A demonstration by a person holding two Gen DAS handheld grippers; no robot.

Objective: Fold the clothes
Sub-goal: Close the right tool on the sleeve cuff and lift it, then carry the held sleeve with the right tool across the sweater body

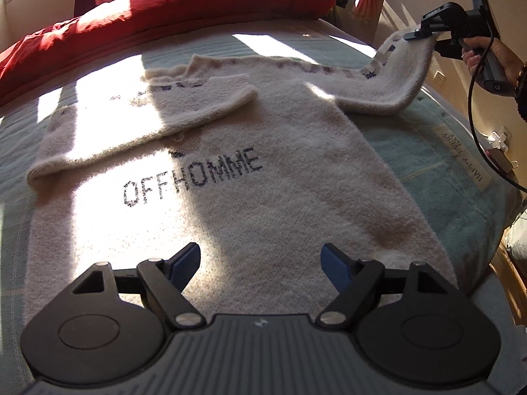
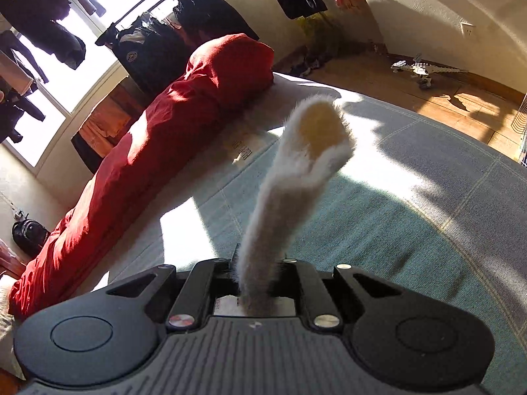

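Observation:
A fuzzy cream sweater (image 1: 250,191) with "OFFHOMME" lettering lies flat on the bed. Its left sleeve (image 1: 148,121) is folded across the chest. My left gripper (image 1: 260,263) is open and empty, hovering over the sweater's lower hem. My right gripper (image 1: 425,31) is shut on the cuff of the right sleeve (image 1: 388,82) and holds it lifted off the bed at the far right. In the right wrist view the cuff (image 2: 306,164) sticks up from between the closed fingers of my right gripper (image 2: 258,273).
A teal quilted bedspread (image 1: 428,151) covers the bed. A red duvet (image 1: 164,10) is bunched along the far side of the bed. Clothes hang on a rack (image 2: 158,33) by the window. The wooden floor (image 2: 428,98) lies beyond the bed edge.

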